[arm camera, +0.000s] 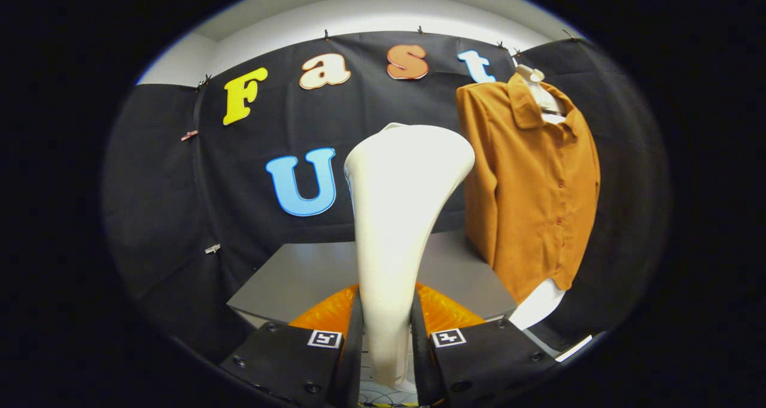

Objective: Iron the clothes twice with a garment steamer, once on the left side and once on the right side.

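Note:
A white garment steamer stands upright between my fingers, its narrow handle pinched by both and its wide head flaring above them. My gripper is shut on that handle. Beyond the fingers and to the right, an orange-brown buttoned shirt hangs on a white mannequin torso, its front facing me. A gap separates the steamer's head from the shirt's near sleeve; the head is raised above the table.
A grey table lies just ahead of the fingers, under the steamer and beside the shirt. Black cloth walls close in the back and both sides. Cables show low between the fingers.

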Tool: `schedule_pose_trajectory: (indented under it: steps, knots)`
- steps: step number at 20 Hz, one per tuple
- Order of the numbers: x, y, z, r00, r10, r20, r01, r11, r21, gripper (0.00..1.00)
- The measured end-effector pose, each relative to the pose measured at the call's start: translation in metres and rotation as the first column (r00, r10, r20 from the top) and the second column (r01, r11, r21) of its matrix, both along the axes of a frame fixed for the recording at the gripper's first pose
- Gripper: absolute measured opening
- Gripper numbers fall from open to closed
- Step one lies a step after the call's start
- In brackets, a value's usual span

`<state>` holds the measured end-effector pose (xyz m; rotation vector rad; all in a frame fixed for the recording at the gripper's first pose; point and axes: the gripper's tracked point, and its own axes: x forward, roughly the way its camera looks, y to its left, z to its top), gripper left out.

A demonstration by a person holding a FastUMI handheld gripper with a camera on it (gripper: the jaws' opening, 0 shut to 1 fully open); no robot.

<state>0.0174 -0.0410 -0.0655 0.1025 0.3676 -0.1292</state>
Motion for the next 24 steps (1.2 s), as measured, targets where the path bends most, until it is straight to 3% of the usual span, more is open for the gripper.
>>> schedule_pose_trajectory:
  steps: [4, 9, 18, 24]
  knots:
    - [-0.026, -0.043, 0.017, 0.996, -0.076, 0.041, 0.077, 0.996, -0.044, 0.4]
    - [-0.025, -0.096, 0.032, 0.992, -0.095, 0.088, 0.099, 0.994, -0.041, 0.4]
    - [0.036, -0.202, 0.029, 0.995, -0.006, 0.096, 0.01, 0.999, -0.049, 0.4]
    - [0.088, -0.237, 0.009, 0.993, 0.082, 0.08, -0.081, 0.997, -0.017, 0.39]
